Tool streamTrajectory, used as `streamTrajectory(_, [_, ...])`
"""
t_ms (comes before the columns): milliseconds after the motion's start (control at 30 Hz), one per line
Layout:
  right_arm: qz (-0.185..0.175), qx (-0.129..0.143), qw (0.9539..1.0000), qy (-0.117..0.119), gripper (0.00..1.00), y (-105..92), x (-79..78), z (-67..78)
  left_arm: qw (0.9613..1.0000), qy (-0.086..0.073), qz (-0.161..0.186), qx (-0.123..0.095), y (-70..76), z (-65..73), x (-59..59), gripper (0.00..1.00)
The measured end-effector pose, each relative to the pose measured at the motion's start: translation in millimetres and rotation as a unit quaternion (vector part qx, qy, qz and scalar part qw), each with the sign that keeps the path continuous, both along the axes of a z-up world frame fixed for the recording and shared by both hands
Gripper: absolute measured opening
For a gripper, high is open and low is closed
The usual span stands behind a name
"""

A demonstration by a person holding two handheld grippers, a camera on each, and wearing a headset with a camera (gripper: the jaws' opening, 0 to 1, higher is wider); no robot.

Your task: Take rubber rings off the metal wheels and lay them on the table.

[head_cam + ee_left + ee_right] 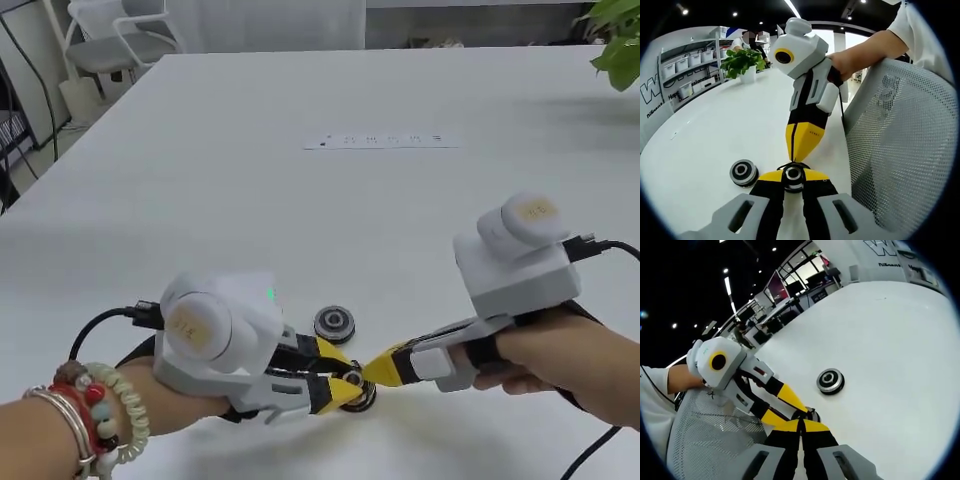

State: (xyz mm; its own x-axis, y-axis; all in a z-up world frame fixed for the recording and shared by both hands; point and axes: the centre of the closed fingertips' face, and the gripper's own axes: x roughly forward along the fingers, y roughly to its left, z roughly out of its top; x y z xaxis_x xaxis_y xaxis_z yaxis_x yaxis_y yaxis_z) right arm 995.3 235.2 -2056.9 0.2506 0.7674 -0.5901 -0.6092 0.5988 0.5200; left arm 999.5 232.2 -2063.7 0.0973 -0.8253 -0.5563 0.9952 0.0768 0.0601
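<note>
Head view looked down from the near edge across the counter (300, 180). Both gripper views sat low and close, facing each other; all three shared the loose wheel (744, 173).

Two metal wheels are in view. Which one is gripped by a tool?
The wheel nearest the person, clamped in the left tool; the other wheel lies free on the table.

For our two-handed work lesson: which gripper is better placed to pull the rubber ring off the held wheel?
Right. The left gripper clamps the wheel; the right gripper, shut, seems to pinch its rubber ring.
</note>
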Motion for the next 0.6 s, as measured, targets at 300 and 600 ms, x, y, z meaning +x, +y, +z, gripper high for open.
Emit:
streamTrajectory(300, [-0.009,0.009,0.9999,0.009,0.00,1.5,-1.8,-0.2,1.0000,0.000,-0.002,0.000,-0.2,-0.1,-0.2,0.08])
streamTrajectory(600, [-0.010,0.016,0.9997,0.013,0.00,3.7,-2.0,1.5,1.0000,0.003,-0.004,0.000,-0.4,-0.1,0.1,0.08])
